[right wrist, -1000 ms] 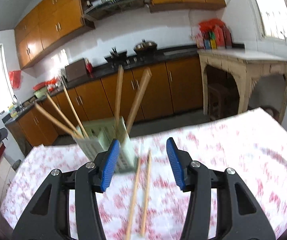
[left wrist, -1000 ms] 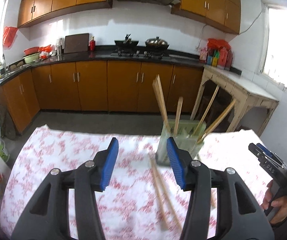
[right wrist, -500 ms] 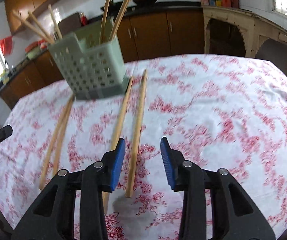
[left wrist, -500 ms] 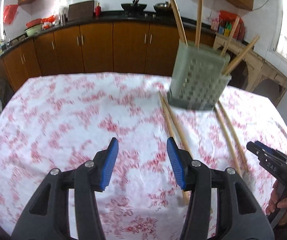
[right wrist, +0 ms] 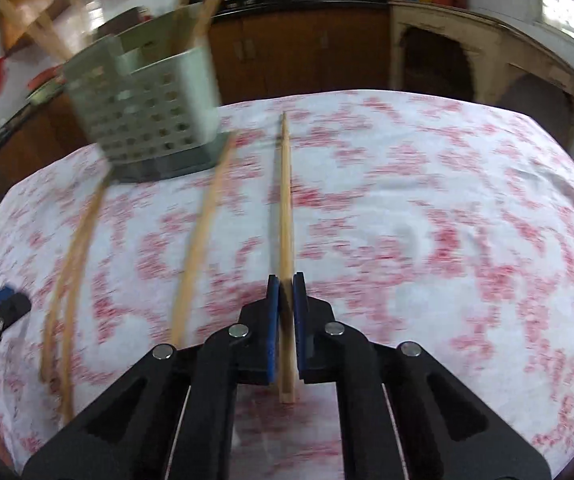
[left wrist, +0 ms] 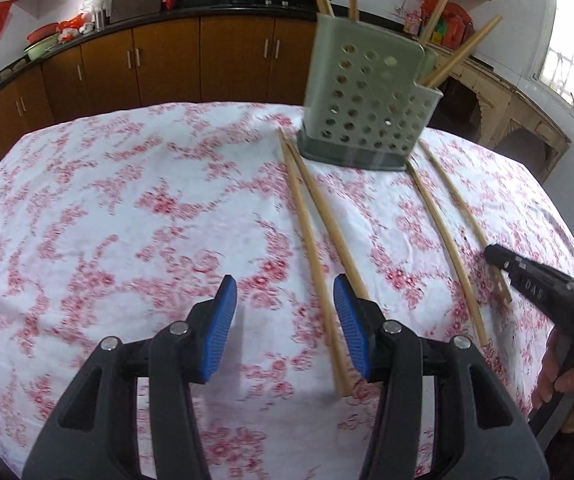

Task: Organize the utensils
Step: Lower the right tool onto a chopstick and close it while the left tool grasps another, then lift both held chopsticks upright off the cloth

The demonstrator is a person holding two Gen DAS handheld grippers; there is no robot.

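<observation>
A grey-green perforated utensil holder (left wrist: 367, 108) stands at the far side of the floral tablecloth (left wrist: 127, 220) with several chopsticks upright in it. Two chopsticks (left wrist: 319, 264) lie on the cloth ahead of my left gripper (left wrist: 285, 300), which is open and empty just above the cloth. Two more chopsticks (left wrist: 443, 240) lie to the right. My right gripper (right wrist: 285, 292) is shut on one wooden chopstick (right wrist: 285, 208) near its thick end, low over the cloth. The holder (right wrist: 147, 120) sits far left of it; the right gripper also shows in the left wrist view (left wrist: 535, 280).
Another chopstick (right wrist: 203, 236) lies just left of the held one, and two more (right wrist: 71, 272) further left. Kitchen cabinets (left wrist: 167, 60) and a white side table (right wrist: 487, 40) stand beyond the table's far edge.
Both grippers have dropped lower over the cloth. My right gripper has closed from open onto one chopstick. My left gripper has stayed open.
</observation>
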